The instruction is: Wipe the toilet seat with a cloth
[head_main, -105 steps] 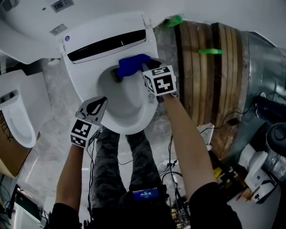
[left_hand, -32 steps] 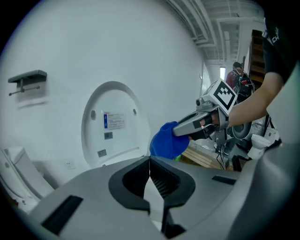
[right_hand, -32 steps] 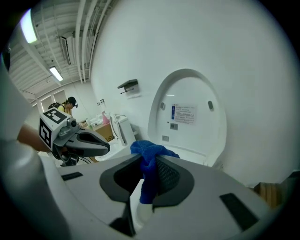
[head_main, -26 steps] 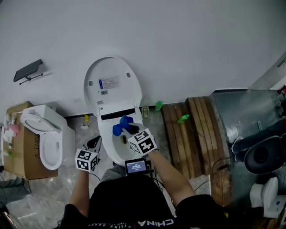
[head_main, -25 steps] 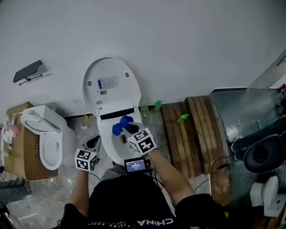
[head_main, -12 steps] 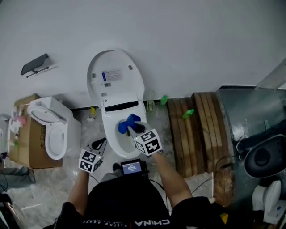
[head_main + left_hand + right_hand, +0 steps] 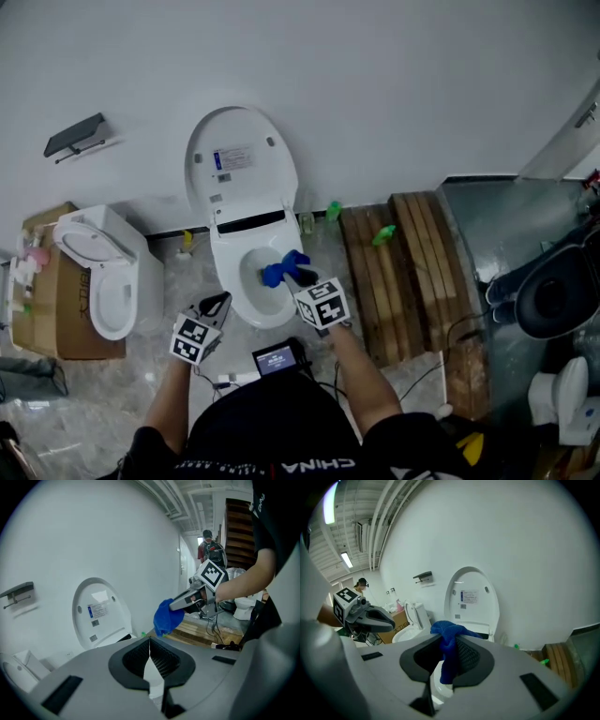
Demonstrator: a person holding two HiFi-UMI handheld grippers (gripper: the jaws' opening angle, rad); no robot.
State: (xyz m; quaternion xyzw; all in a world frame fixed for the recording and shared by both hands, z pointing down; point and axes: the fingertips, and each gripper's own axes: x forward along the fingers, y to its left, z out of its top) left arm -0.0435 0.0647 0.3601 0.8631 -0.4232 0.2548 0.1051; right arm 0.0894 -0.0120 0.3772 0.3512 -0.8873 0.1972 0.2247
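Note:
A white toilet stands against the wall with its lid up and its seat down. My right gripper is shut on a crumpled blue cloth, held over the right side of the bowl. In the right gripper view the cloth hangs bunched between the jaws of that gripper. My left gripper is shut on nothing, at the bowl's front left, apart from the seat. The left gripper view shows its own closed jaws and, beyond them, the cloth and the right gripper.
A second white toilet sits on a cardboard box at the left. A wooden pallet with green items lies right of the toilet. A small shelf hangs on the wall. Cables and dark equipment crowd the right.
The head view has pulled far back from the bowl. Over the last second both grippers came back toward me, and the cloth shifted from the bowl's back to its right side.

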